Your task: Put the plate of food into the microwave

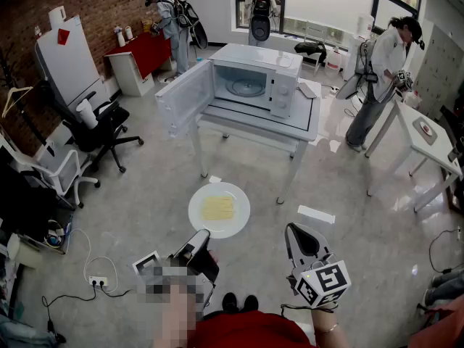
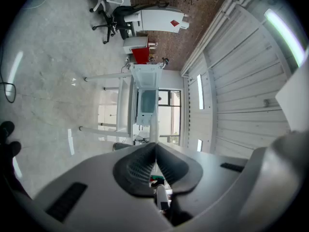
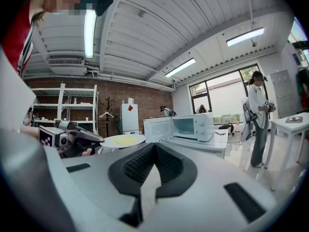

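The scene appears turned on its side, with the left gripper [image 2: 155,146] filling the 6 o'clock half. Its two dark ribbed pads [image 2: 140,164] are pressed together on the thin white rim of a plate [image 2: 154,129], seen edge-on. Toward 12 o'clock a white microwave [image 2: 146,100] stands door open on a white table [image 2: 104,76], with office chairs [image 2: 108,4] at 11 o'clock, a brick wall [image 2: 183,37] at 1 o'clock and a panelled ceiling [image 2: 241,81] at 3 o'clock.

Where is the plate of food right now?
In the head view, the plate of food sits low centre, its rim gripped by the left gripper, short of the open microwave.
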Demonstrator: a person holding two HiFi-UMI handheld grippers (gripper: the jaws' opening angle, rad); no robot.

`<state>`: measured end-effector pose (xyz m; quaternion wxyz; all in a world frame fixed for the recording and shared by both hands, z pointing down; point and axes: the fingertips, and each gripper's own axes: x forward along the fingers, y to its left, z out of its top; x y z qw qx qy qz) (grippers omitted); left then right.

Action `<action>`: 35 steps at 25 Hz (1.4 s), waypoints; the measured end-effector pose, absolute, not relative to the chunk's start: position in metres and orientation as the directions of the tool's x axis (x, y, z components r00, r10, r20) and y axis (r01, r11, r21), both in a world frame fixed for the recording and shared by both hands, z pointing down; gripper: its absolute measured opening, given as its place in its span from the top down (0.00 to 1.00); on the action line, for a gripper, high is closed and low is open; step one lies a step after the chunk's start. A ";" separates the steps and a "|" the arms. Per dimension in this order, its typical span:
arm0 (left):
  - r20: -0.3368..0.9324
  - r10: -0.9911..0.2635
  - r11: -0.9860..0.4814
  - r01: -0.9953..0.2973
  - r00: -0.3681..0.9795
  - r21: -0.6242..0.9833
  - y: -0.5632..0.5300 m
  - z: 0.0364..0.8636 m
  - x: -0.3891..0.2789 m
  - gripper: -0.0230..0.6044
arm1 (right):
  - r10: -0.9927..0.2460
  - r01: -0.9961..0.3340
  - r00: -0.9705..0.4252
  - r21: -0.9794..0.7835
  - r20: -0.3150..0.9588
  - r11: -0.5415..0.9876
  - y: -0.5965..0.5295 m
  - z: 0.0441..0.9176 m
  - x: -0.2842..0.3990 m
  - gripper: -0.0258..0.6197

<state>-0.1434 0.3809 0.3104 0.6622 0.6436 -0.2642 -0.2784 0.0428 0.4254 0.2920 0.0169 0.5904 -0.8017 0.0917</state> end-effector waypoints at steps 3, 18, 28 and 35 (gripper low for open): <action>-0.007 -0.710 0.021 0.031 0.705 0.999 0.382 0.309 -0.142 0.94 | -0.941 -0.948 -0.310 -0.119 0.134 0.295 0.426 0.289 0.041 0.94; 0.004 -0.713 0.024 0.018 0.701 1.000 0.380 0.312 -0.130 0.94 | -0.939 -0.945 -0.317 -0.130 0.130 0.301 0.424 0.294 0.054 0.94; 0.000 -0.740 0.009 0.010 0.672 1.000 0.359 0.312 -0.122 0.94 | -0.937 -0.938 -0.330 -0.156 0.112 0.311 0.414 0.292 0.076 0.94; -0.002 -0.742 -0.012 -0.009 0.670 1.000 0.310 0.312 -0.106 0.94 | -0.935 -0.932 -0.343 -0.159 0.093 0.326 0.369 0.290 0.085 0.94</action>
